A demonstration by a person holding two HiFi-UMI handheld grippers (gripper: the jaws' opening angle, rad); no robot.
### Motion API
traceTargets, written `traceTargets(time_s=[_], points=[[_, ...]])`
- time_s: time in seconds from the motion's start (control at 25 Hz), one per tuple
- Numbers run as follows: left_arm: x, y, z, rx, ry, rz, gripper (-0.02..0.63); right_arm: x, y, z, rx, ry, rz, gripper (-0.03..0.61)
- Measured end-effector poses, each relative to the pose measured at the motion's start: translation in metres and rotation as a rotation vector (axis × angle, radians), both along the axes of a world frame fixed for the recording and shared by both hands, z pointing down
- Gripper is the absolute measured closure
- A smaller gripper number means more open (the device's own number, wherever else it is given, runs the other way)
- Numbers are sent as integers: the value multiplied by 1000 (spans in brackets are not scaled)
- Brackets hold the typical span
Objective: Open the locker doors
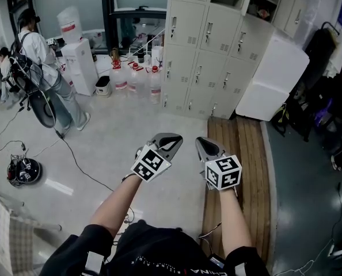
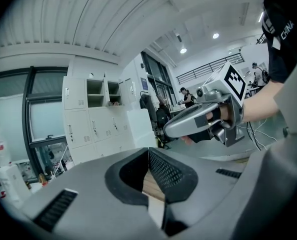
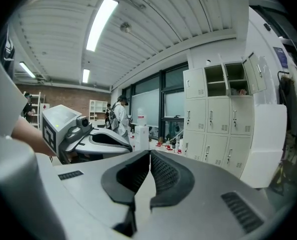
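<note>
The pale grey metal locker bank (image 1: 208,45) stands against the far wall, right of centre, three columns wide; in its top row the middle and right compartments already stand open, their doors swung out to the right, while the top-left door and every door in the rows below are shut, each with its small upright handle; so I judge the task barely begun, with most doors left to open. A big white boxy block (image 1: 272,79) leans against the bank's right side and may get in the way of the lower right-hand doors. A strip of wooden slat flooring (image 1: 240,171) runs from the person's feet towards the bank's right end; pale speckled floor (image 1: 130,131) fills the rest. At far left a person in a light top (image 1: 41,56) stands near a white water dispenser (image 1: 79,62); clear bottles with red caps (image 1: 133,76) sit just left of the bank.

The left gripper (image 1: 170,137) and right gripper (image 1: 202,141) are held side by side near the body, pointing roughly at the bank but well apart from it; each has its dark ribbed pads pressed together with nothing between them; no handle is within reach yet, so an approach comes first.
</note>
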State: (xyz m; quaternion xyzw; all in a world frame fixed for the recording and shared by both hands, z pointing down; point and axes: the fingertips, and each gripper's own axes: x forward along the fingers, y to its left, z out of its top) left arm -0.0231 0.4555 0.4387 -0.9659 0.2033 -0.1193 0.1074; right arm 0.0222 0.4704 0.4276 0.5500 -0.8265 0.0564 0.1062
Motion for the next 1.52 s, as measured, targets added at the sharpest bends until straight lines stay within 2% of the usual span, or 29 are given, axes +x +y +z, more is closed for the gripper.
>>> traceTargets(time_s=[0.28,0.64,1.04,1.24,1.52], points=[[12,4,1,3,0,-6,594,20,3,8,-12,27,40,543],[44,6,7,-3,0,-25,594,48,10,14,-24,0,3,543],[81,8,15,-17,-7,-77,593,88,5,27,-52,18,-17,543],[83,-17,22,-25,-3,-95,594,97,-17,36,-56,2,-9,543],[77,-91,29,-36,8,-90,594,96,-84,40,-65,5,11,543]])
